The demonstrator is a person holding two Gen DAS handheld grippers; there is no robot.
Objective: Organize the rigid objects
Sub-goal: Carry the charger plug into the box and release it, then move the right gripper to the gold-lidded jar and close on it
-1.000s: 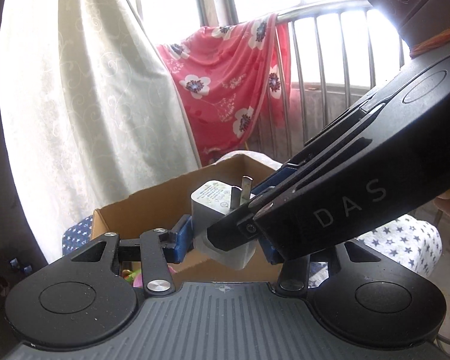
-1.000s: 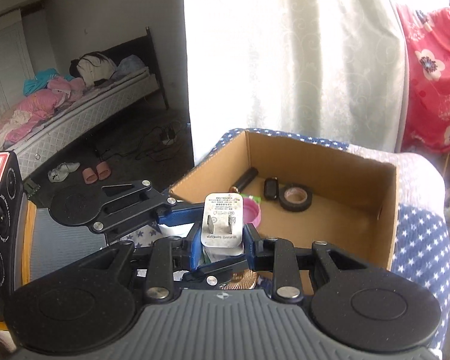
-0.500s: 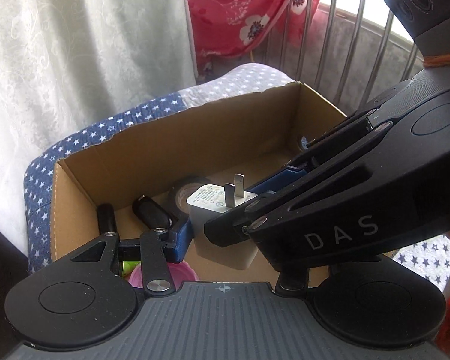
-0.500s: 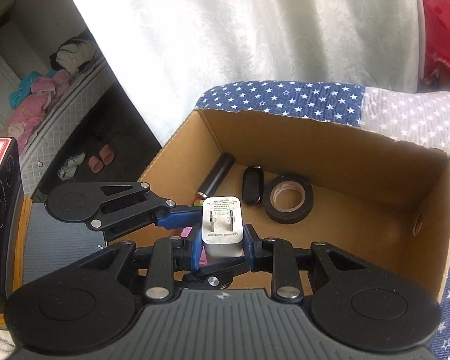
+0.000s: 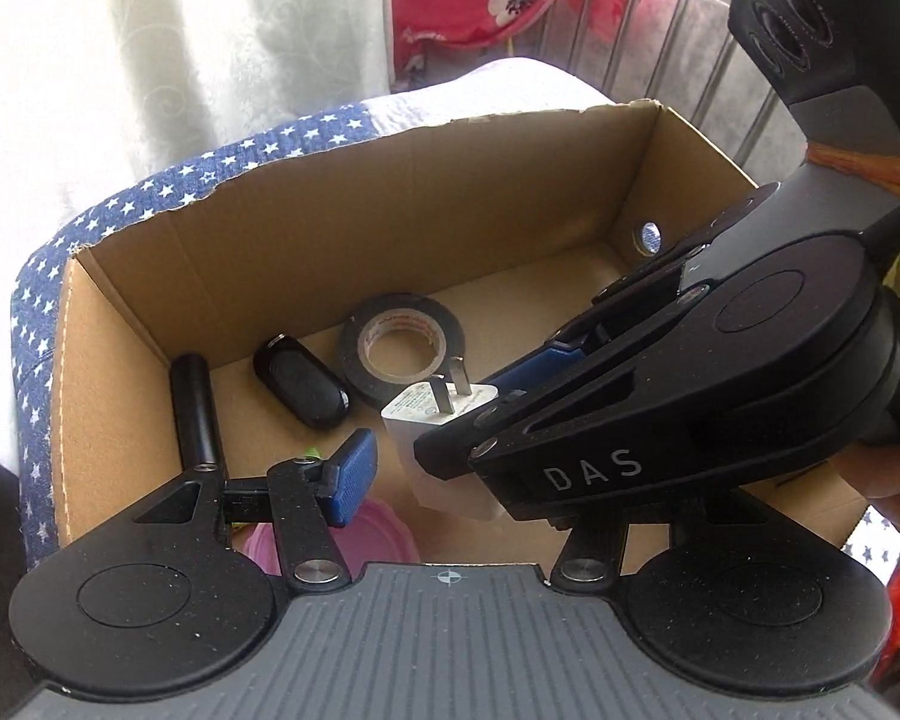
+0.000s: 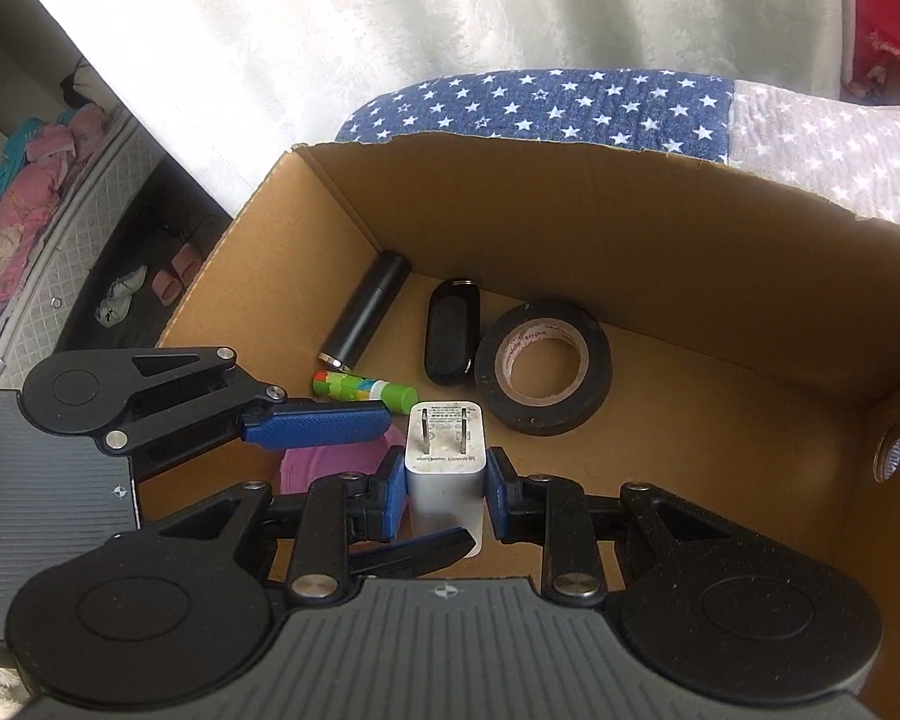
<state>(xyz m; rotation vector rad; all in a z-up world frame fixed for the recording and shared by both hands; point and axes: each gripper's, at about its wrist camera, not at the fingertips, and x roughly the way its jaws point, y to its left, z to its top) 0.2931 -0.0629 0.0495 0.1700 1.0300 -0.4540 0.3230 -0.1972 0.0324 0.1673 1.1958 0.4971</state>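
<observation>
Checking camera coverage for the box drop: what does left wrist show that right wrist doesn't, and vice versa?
Left wrist only: metal railing and the right gripper's housing from outside.

Right wrist only: green glue stick, the bed, the right gripper shut on the white charger, and the left gripper from outside.

Both: cardboard box, black tape roll, black key fob, black cylinder, pink lid, starred cloth. The left gripper's jaws are opening, off the charger.

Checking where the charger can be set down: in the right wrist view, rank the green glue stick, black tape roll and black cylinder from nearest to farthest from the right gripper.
From the right gripper:
1. Green glue stick, just ahead, left.
2. Black tape roll, ahead, right.
3. Black cylinder, farthest, by the left wall.
</observation>
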